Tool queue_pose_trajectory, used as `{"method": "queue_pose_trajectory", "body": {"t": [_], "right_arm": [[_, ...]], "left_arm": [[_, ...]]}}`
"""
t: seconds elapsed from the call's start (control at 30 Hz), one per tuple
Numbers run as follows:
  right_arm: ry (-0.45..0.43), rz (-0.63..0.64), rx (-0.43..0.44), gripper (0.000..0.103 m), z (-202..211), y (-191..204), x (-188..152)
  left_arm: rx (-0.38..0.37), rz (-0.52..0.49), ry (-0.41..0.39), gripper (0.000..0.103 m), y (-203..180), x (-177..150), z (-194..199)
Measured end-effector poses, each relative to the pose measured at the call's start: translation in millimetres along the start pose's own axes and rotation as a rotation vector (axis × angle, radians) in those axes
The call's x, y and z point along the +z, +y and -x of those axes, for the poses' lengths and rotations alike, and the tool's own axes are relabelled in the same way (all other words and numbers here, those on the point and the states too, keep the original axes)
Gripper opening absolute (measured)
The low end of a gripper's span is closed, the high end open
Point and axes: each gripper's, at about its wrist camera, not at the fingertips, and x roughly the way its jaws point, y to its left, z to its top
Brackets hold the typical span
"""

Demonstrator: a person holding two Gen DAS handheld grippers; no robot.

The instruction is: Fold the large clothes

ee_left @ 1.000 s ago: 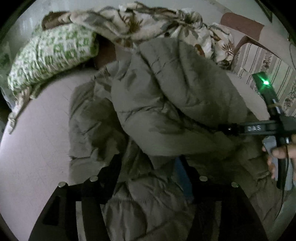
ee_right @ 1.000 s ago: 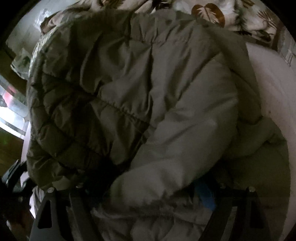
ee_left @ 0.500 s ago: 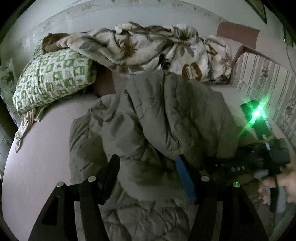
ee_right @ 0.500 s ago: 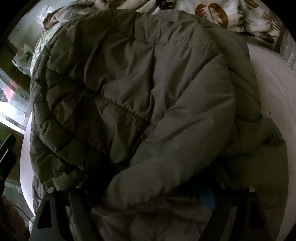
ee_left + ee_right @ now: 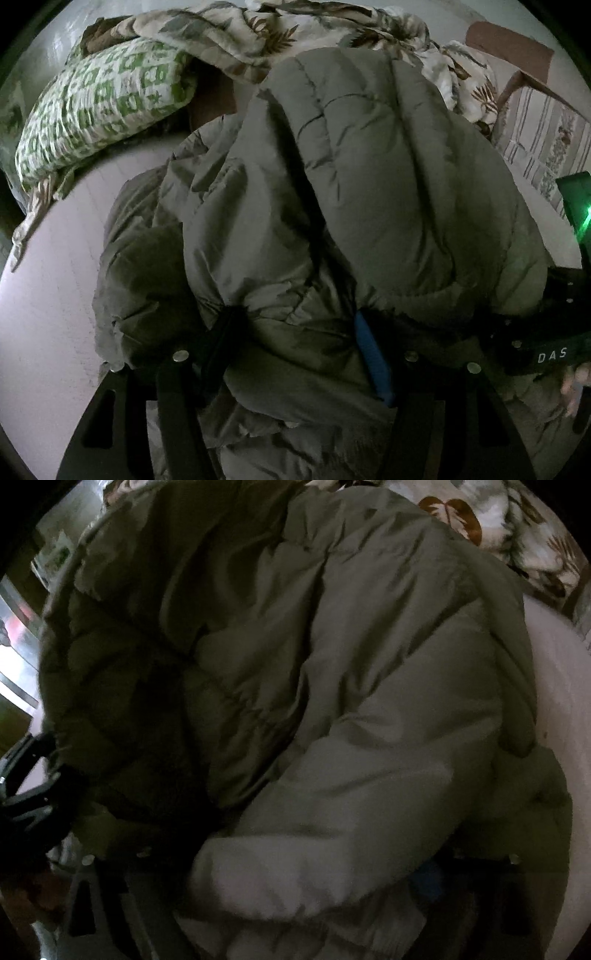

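A large olive-grey puffer jacket [image 5: 369, 184] lies bunched on a pale bed sheet [image 5: 44, 302]. It fills the right wrist view [image 5: 295, 701] too. My left gripper [image 5: 295, 347] is shut on a thick fold of the jacket, its black finger at the left and blue pad [image 5: 371, 362] at the right pressed into the fabric. My right gripper [image 5: 295, 878] is shut on the jacket; its fingers are mostly buried under a sleeve. The right gripper's body [image 5: 546, 350] with a green light shows at the right of the left wrist view.
A green-and-white patterned pillow [image 5: 99, 107] lies at the back left. A leaf-print blanket [image 5: 280, 37] is heaped along the head of the bed. A striped headboard or chair [image 5: 543, 129] stands at the right. Bare sheet shows at the left.
Both grippers have lifted and carried the held jacket edge forward over the rest of the jacket. The jacket now fills more of both views, and the left gripper sits closer to the right one.
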Motion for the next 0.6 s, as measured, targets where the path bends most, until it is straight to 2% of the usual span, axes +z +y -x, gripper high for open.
{"method": "queue_pose_trajectory", "body": {"t": [0.17,0.23,0.33,0.4,0.47,0.5,0.6], "right_arm": [[0.018,-0.027,0.040,0.100,22,-5,9],[-0.006,-0.030,0.072,0.100,42,-6,14],[-0.065,0.003,0.070,0.100,72,-6,26],[-0.123,0.004,0.073,0.100,92,-5,45],[-0.160,-0.017,0.128,0.100,102,-6,66],[-0.168,-0.023,0.161,0.100,102,-4,80],[-0.156,-0.004,0.166,0.100,87,12,109]], "left_arm": [[-0.023,-0.011,-0.017,0.066,6,1,-1],[-0.039,-0.007,-0.020,0.066,7,1,-1],[-0.054,-0.010,-0.027,0.066,9,0,-1],[-0.065,-0.006,-0.033,0.066,10,0,-1],[-0.075,-0.001,-0.041,0.067,12,0,-2],[-0.084,0.003,-0.045,0.067,14,1,-1],[-0.101,0.007,-0.052,0.067,16,1,2]]}}
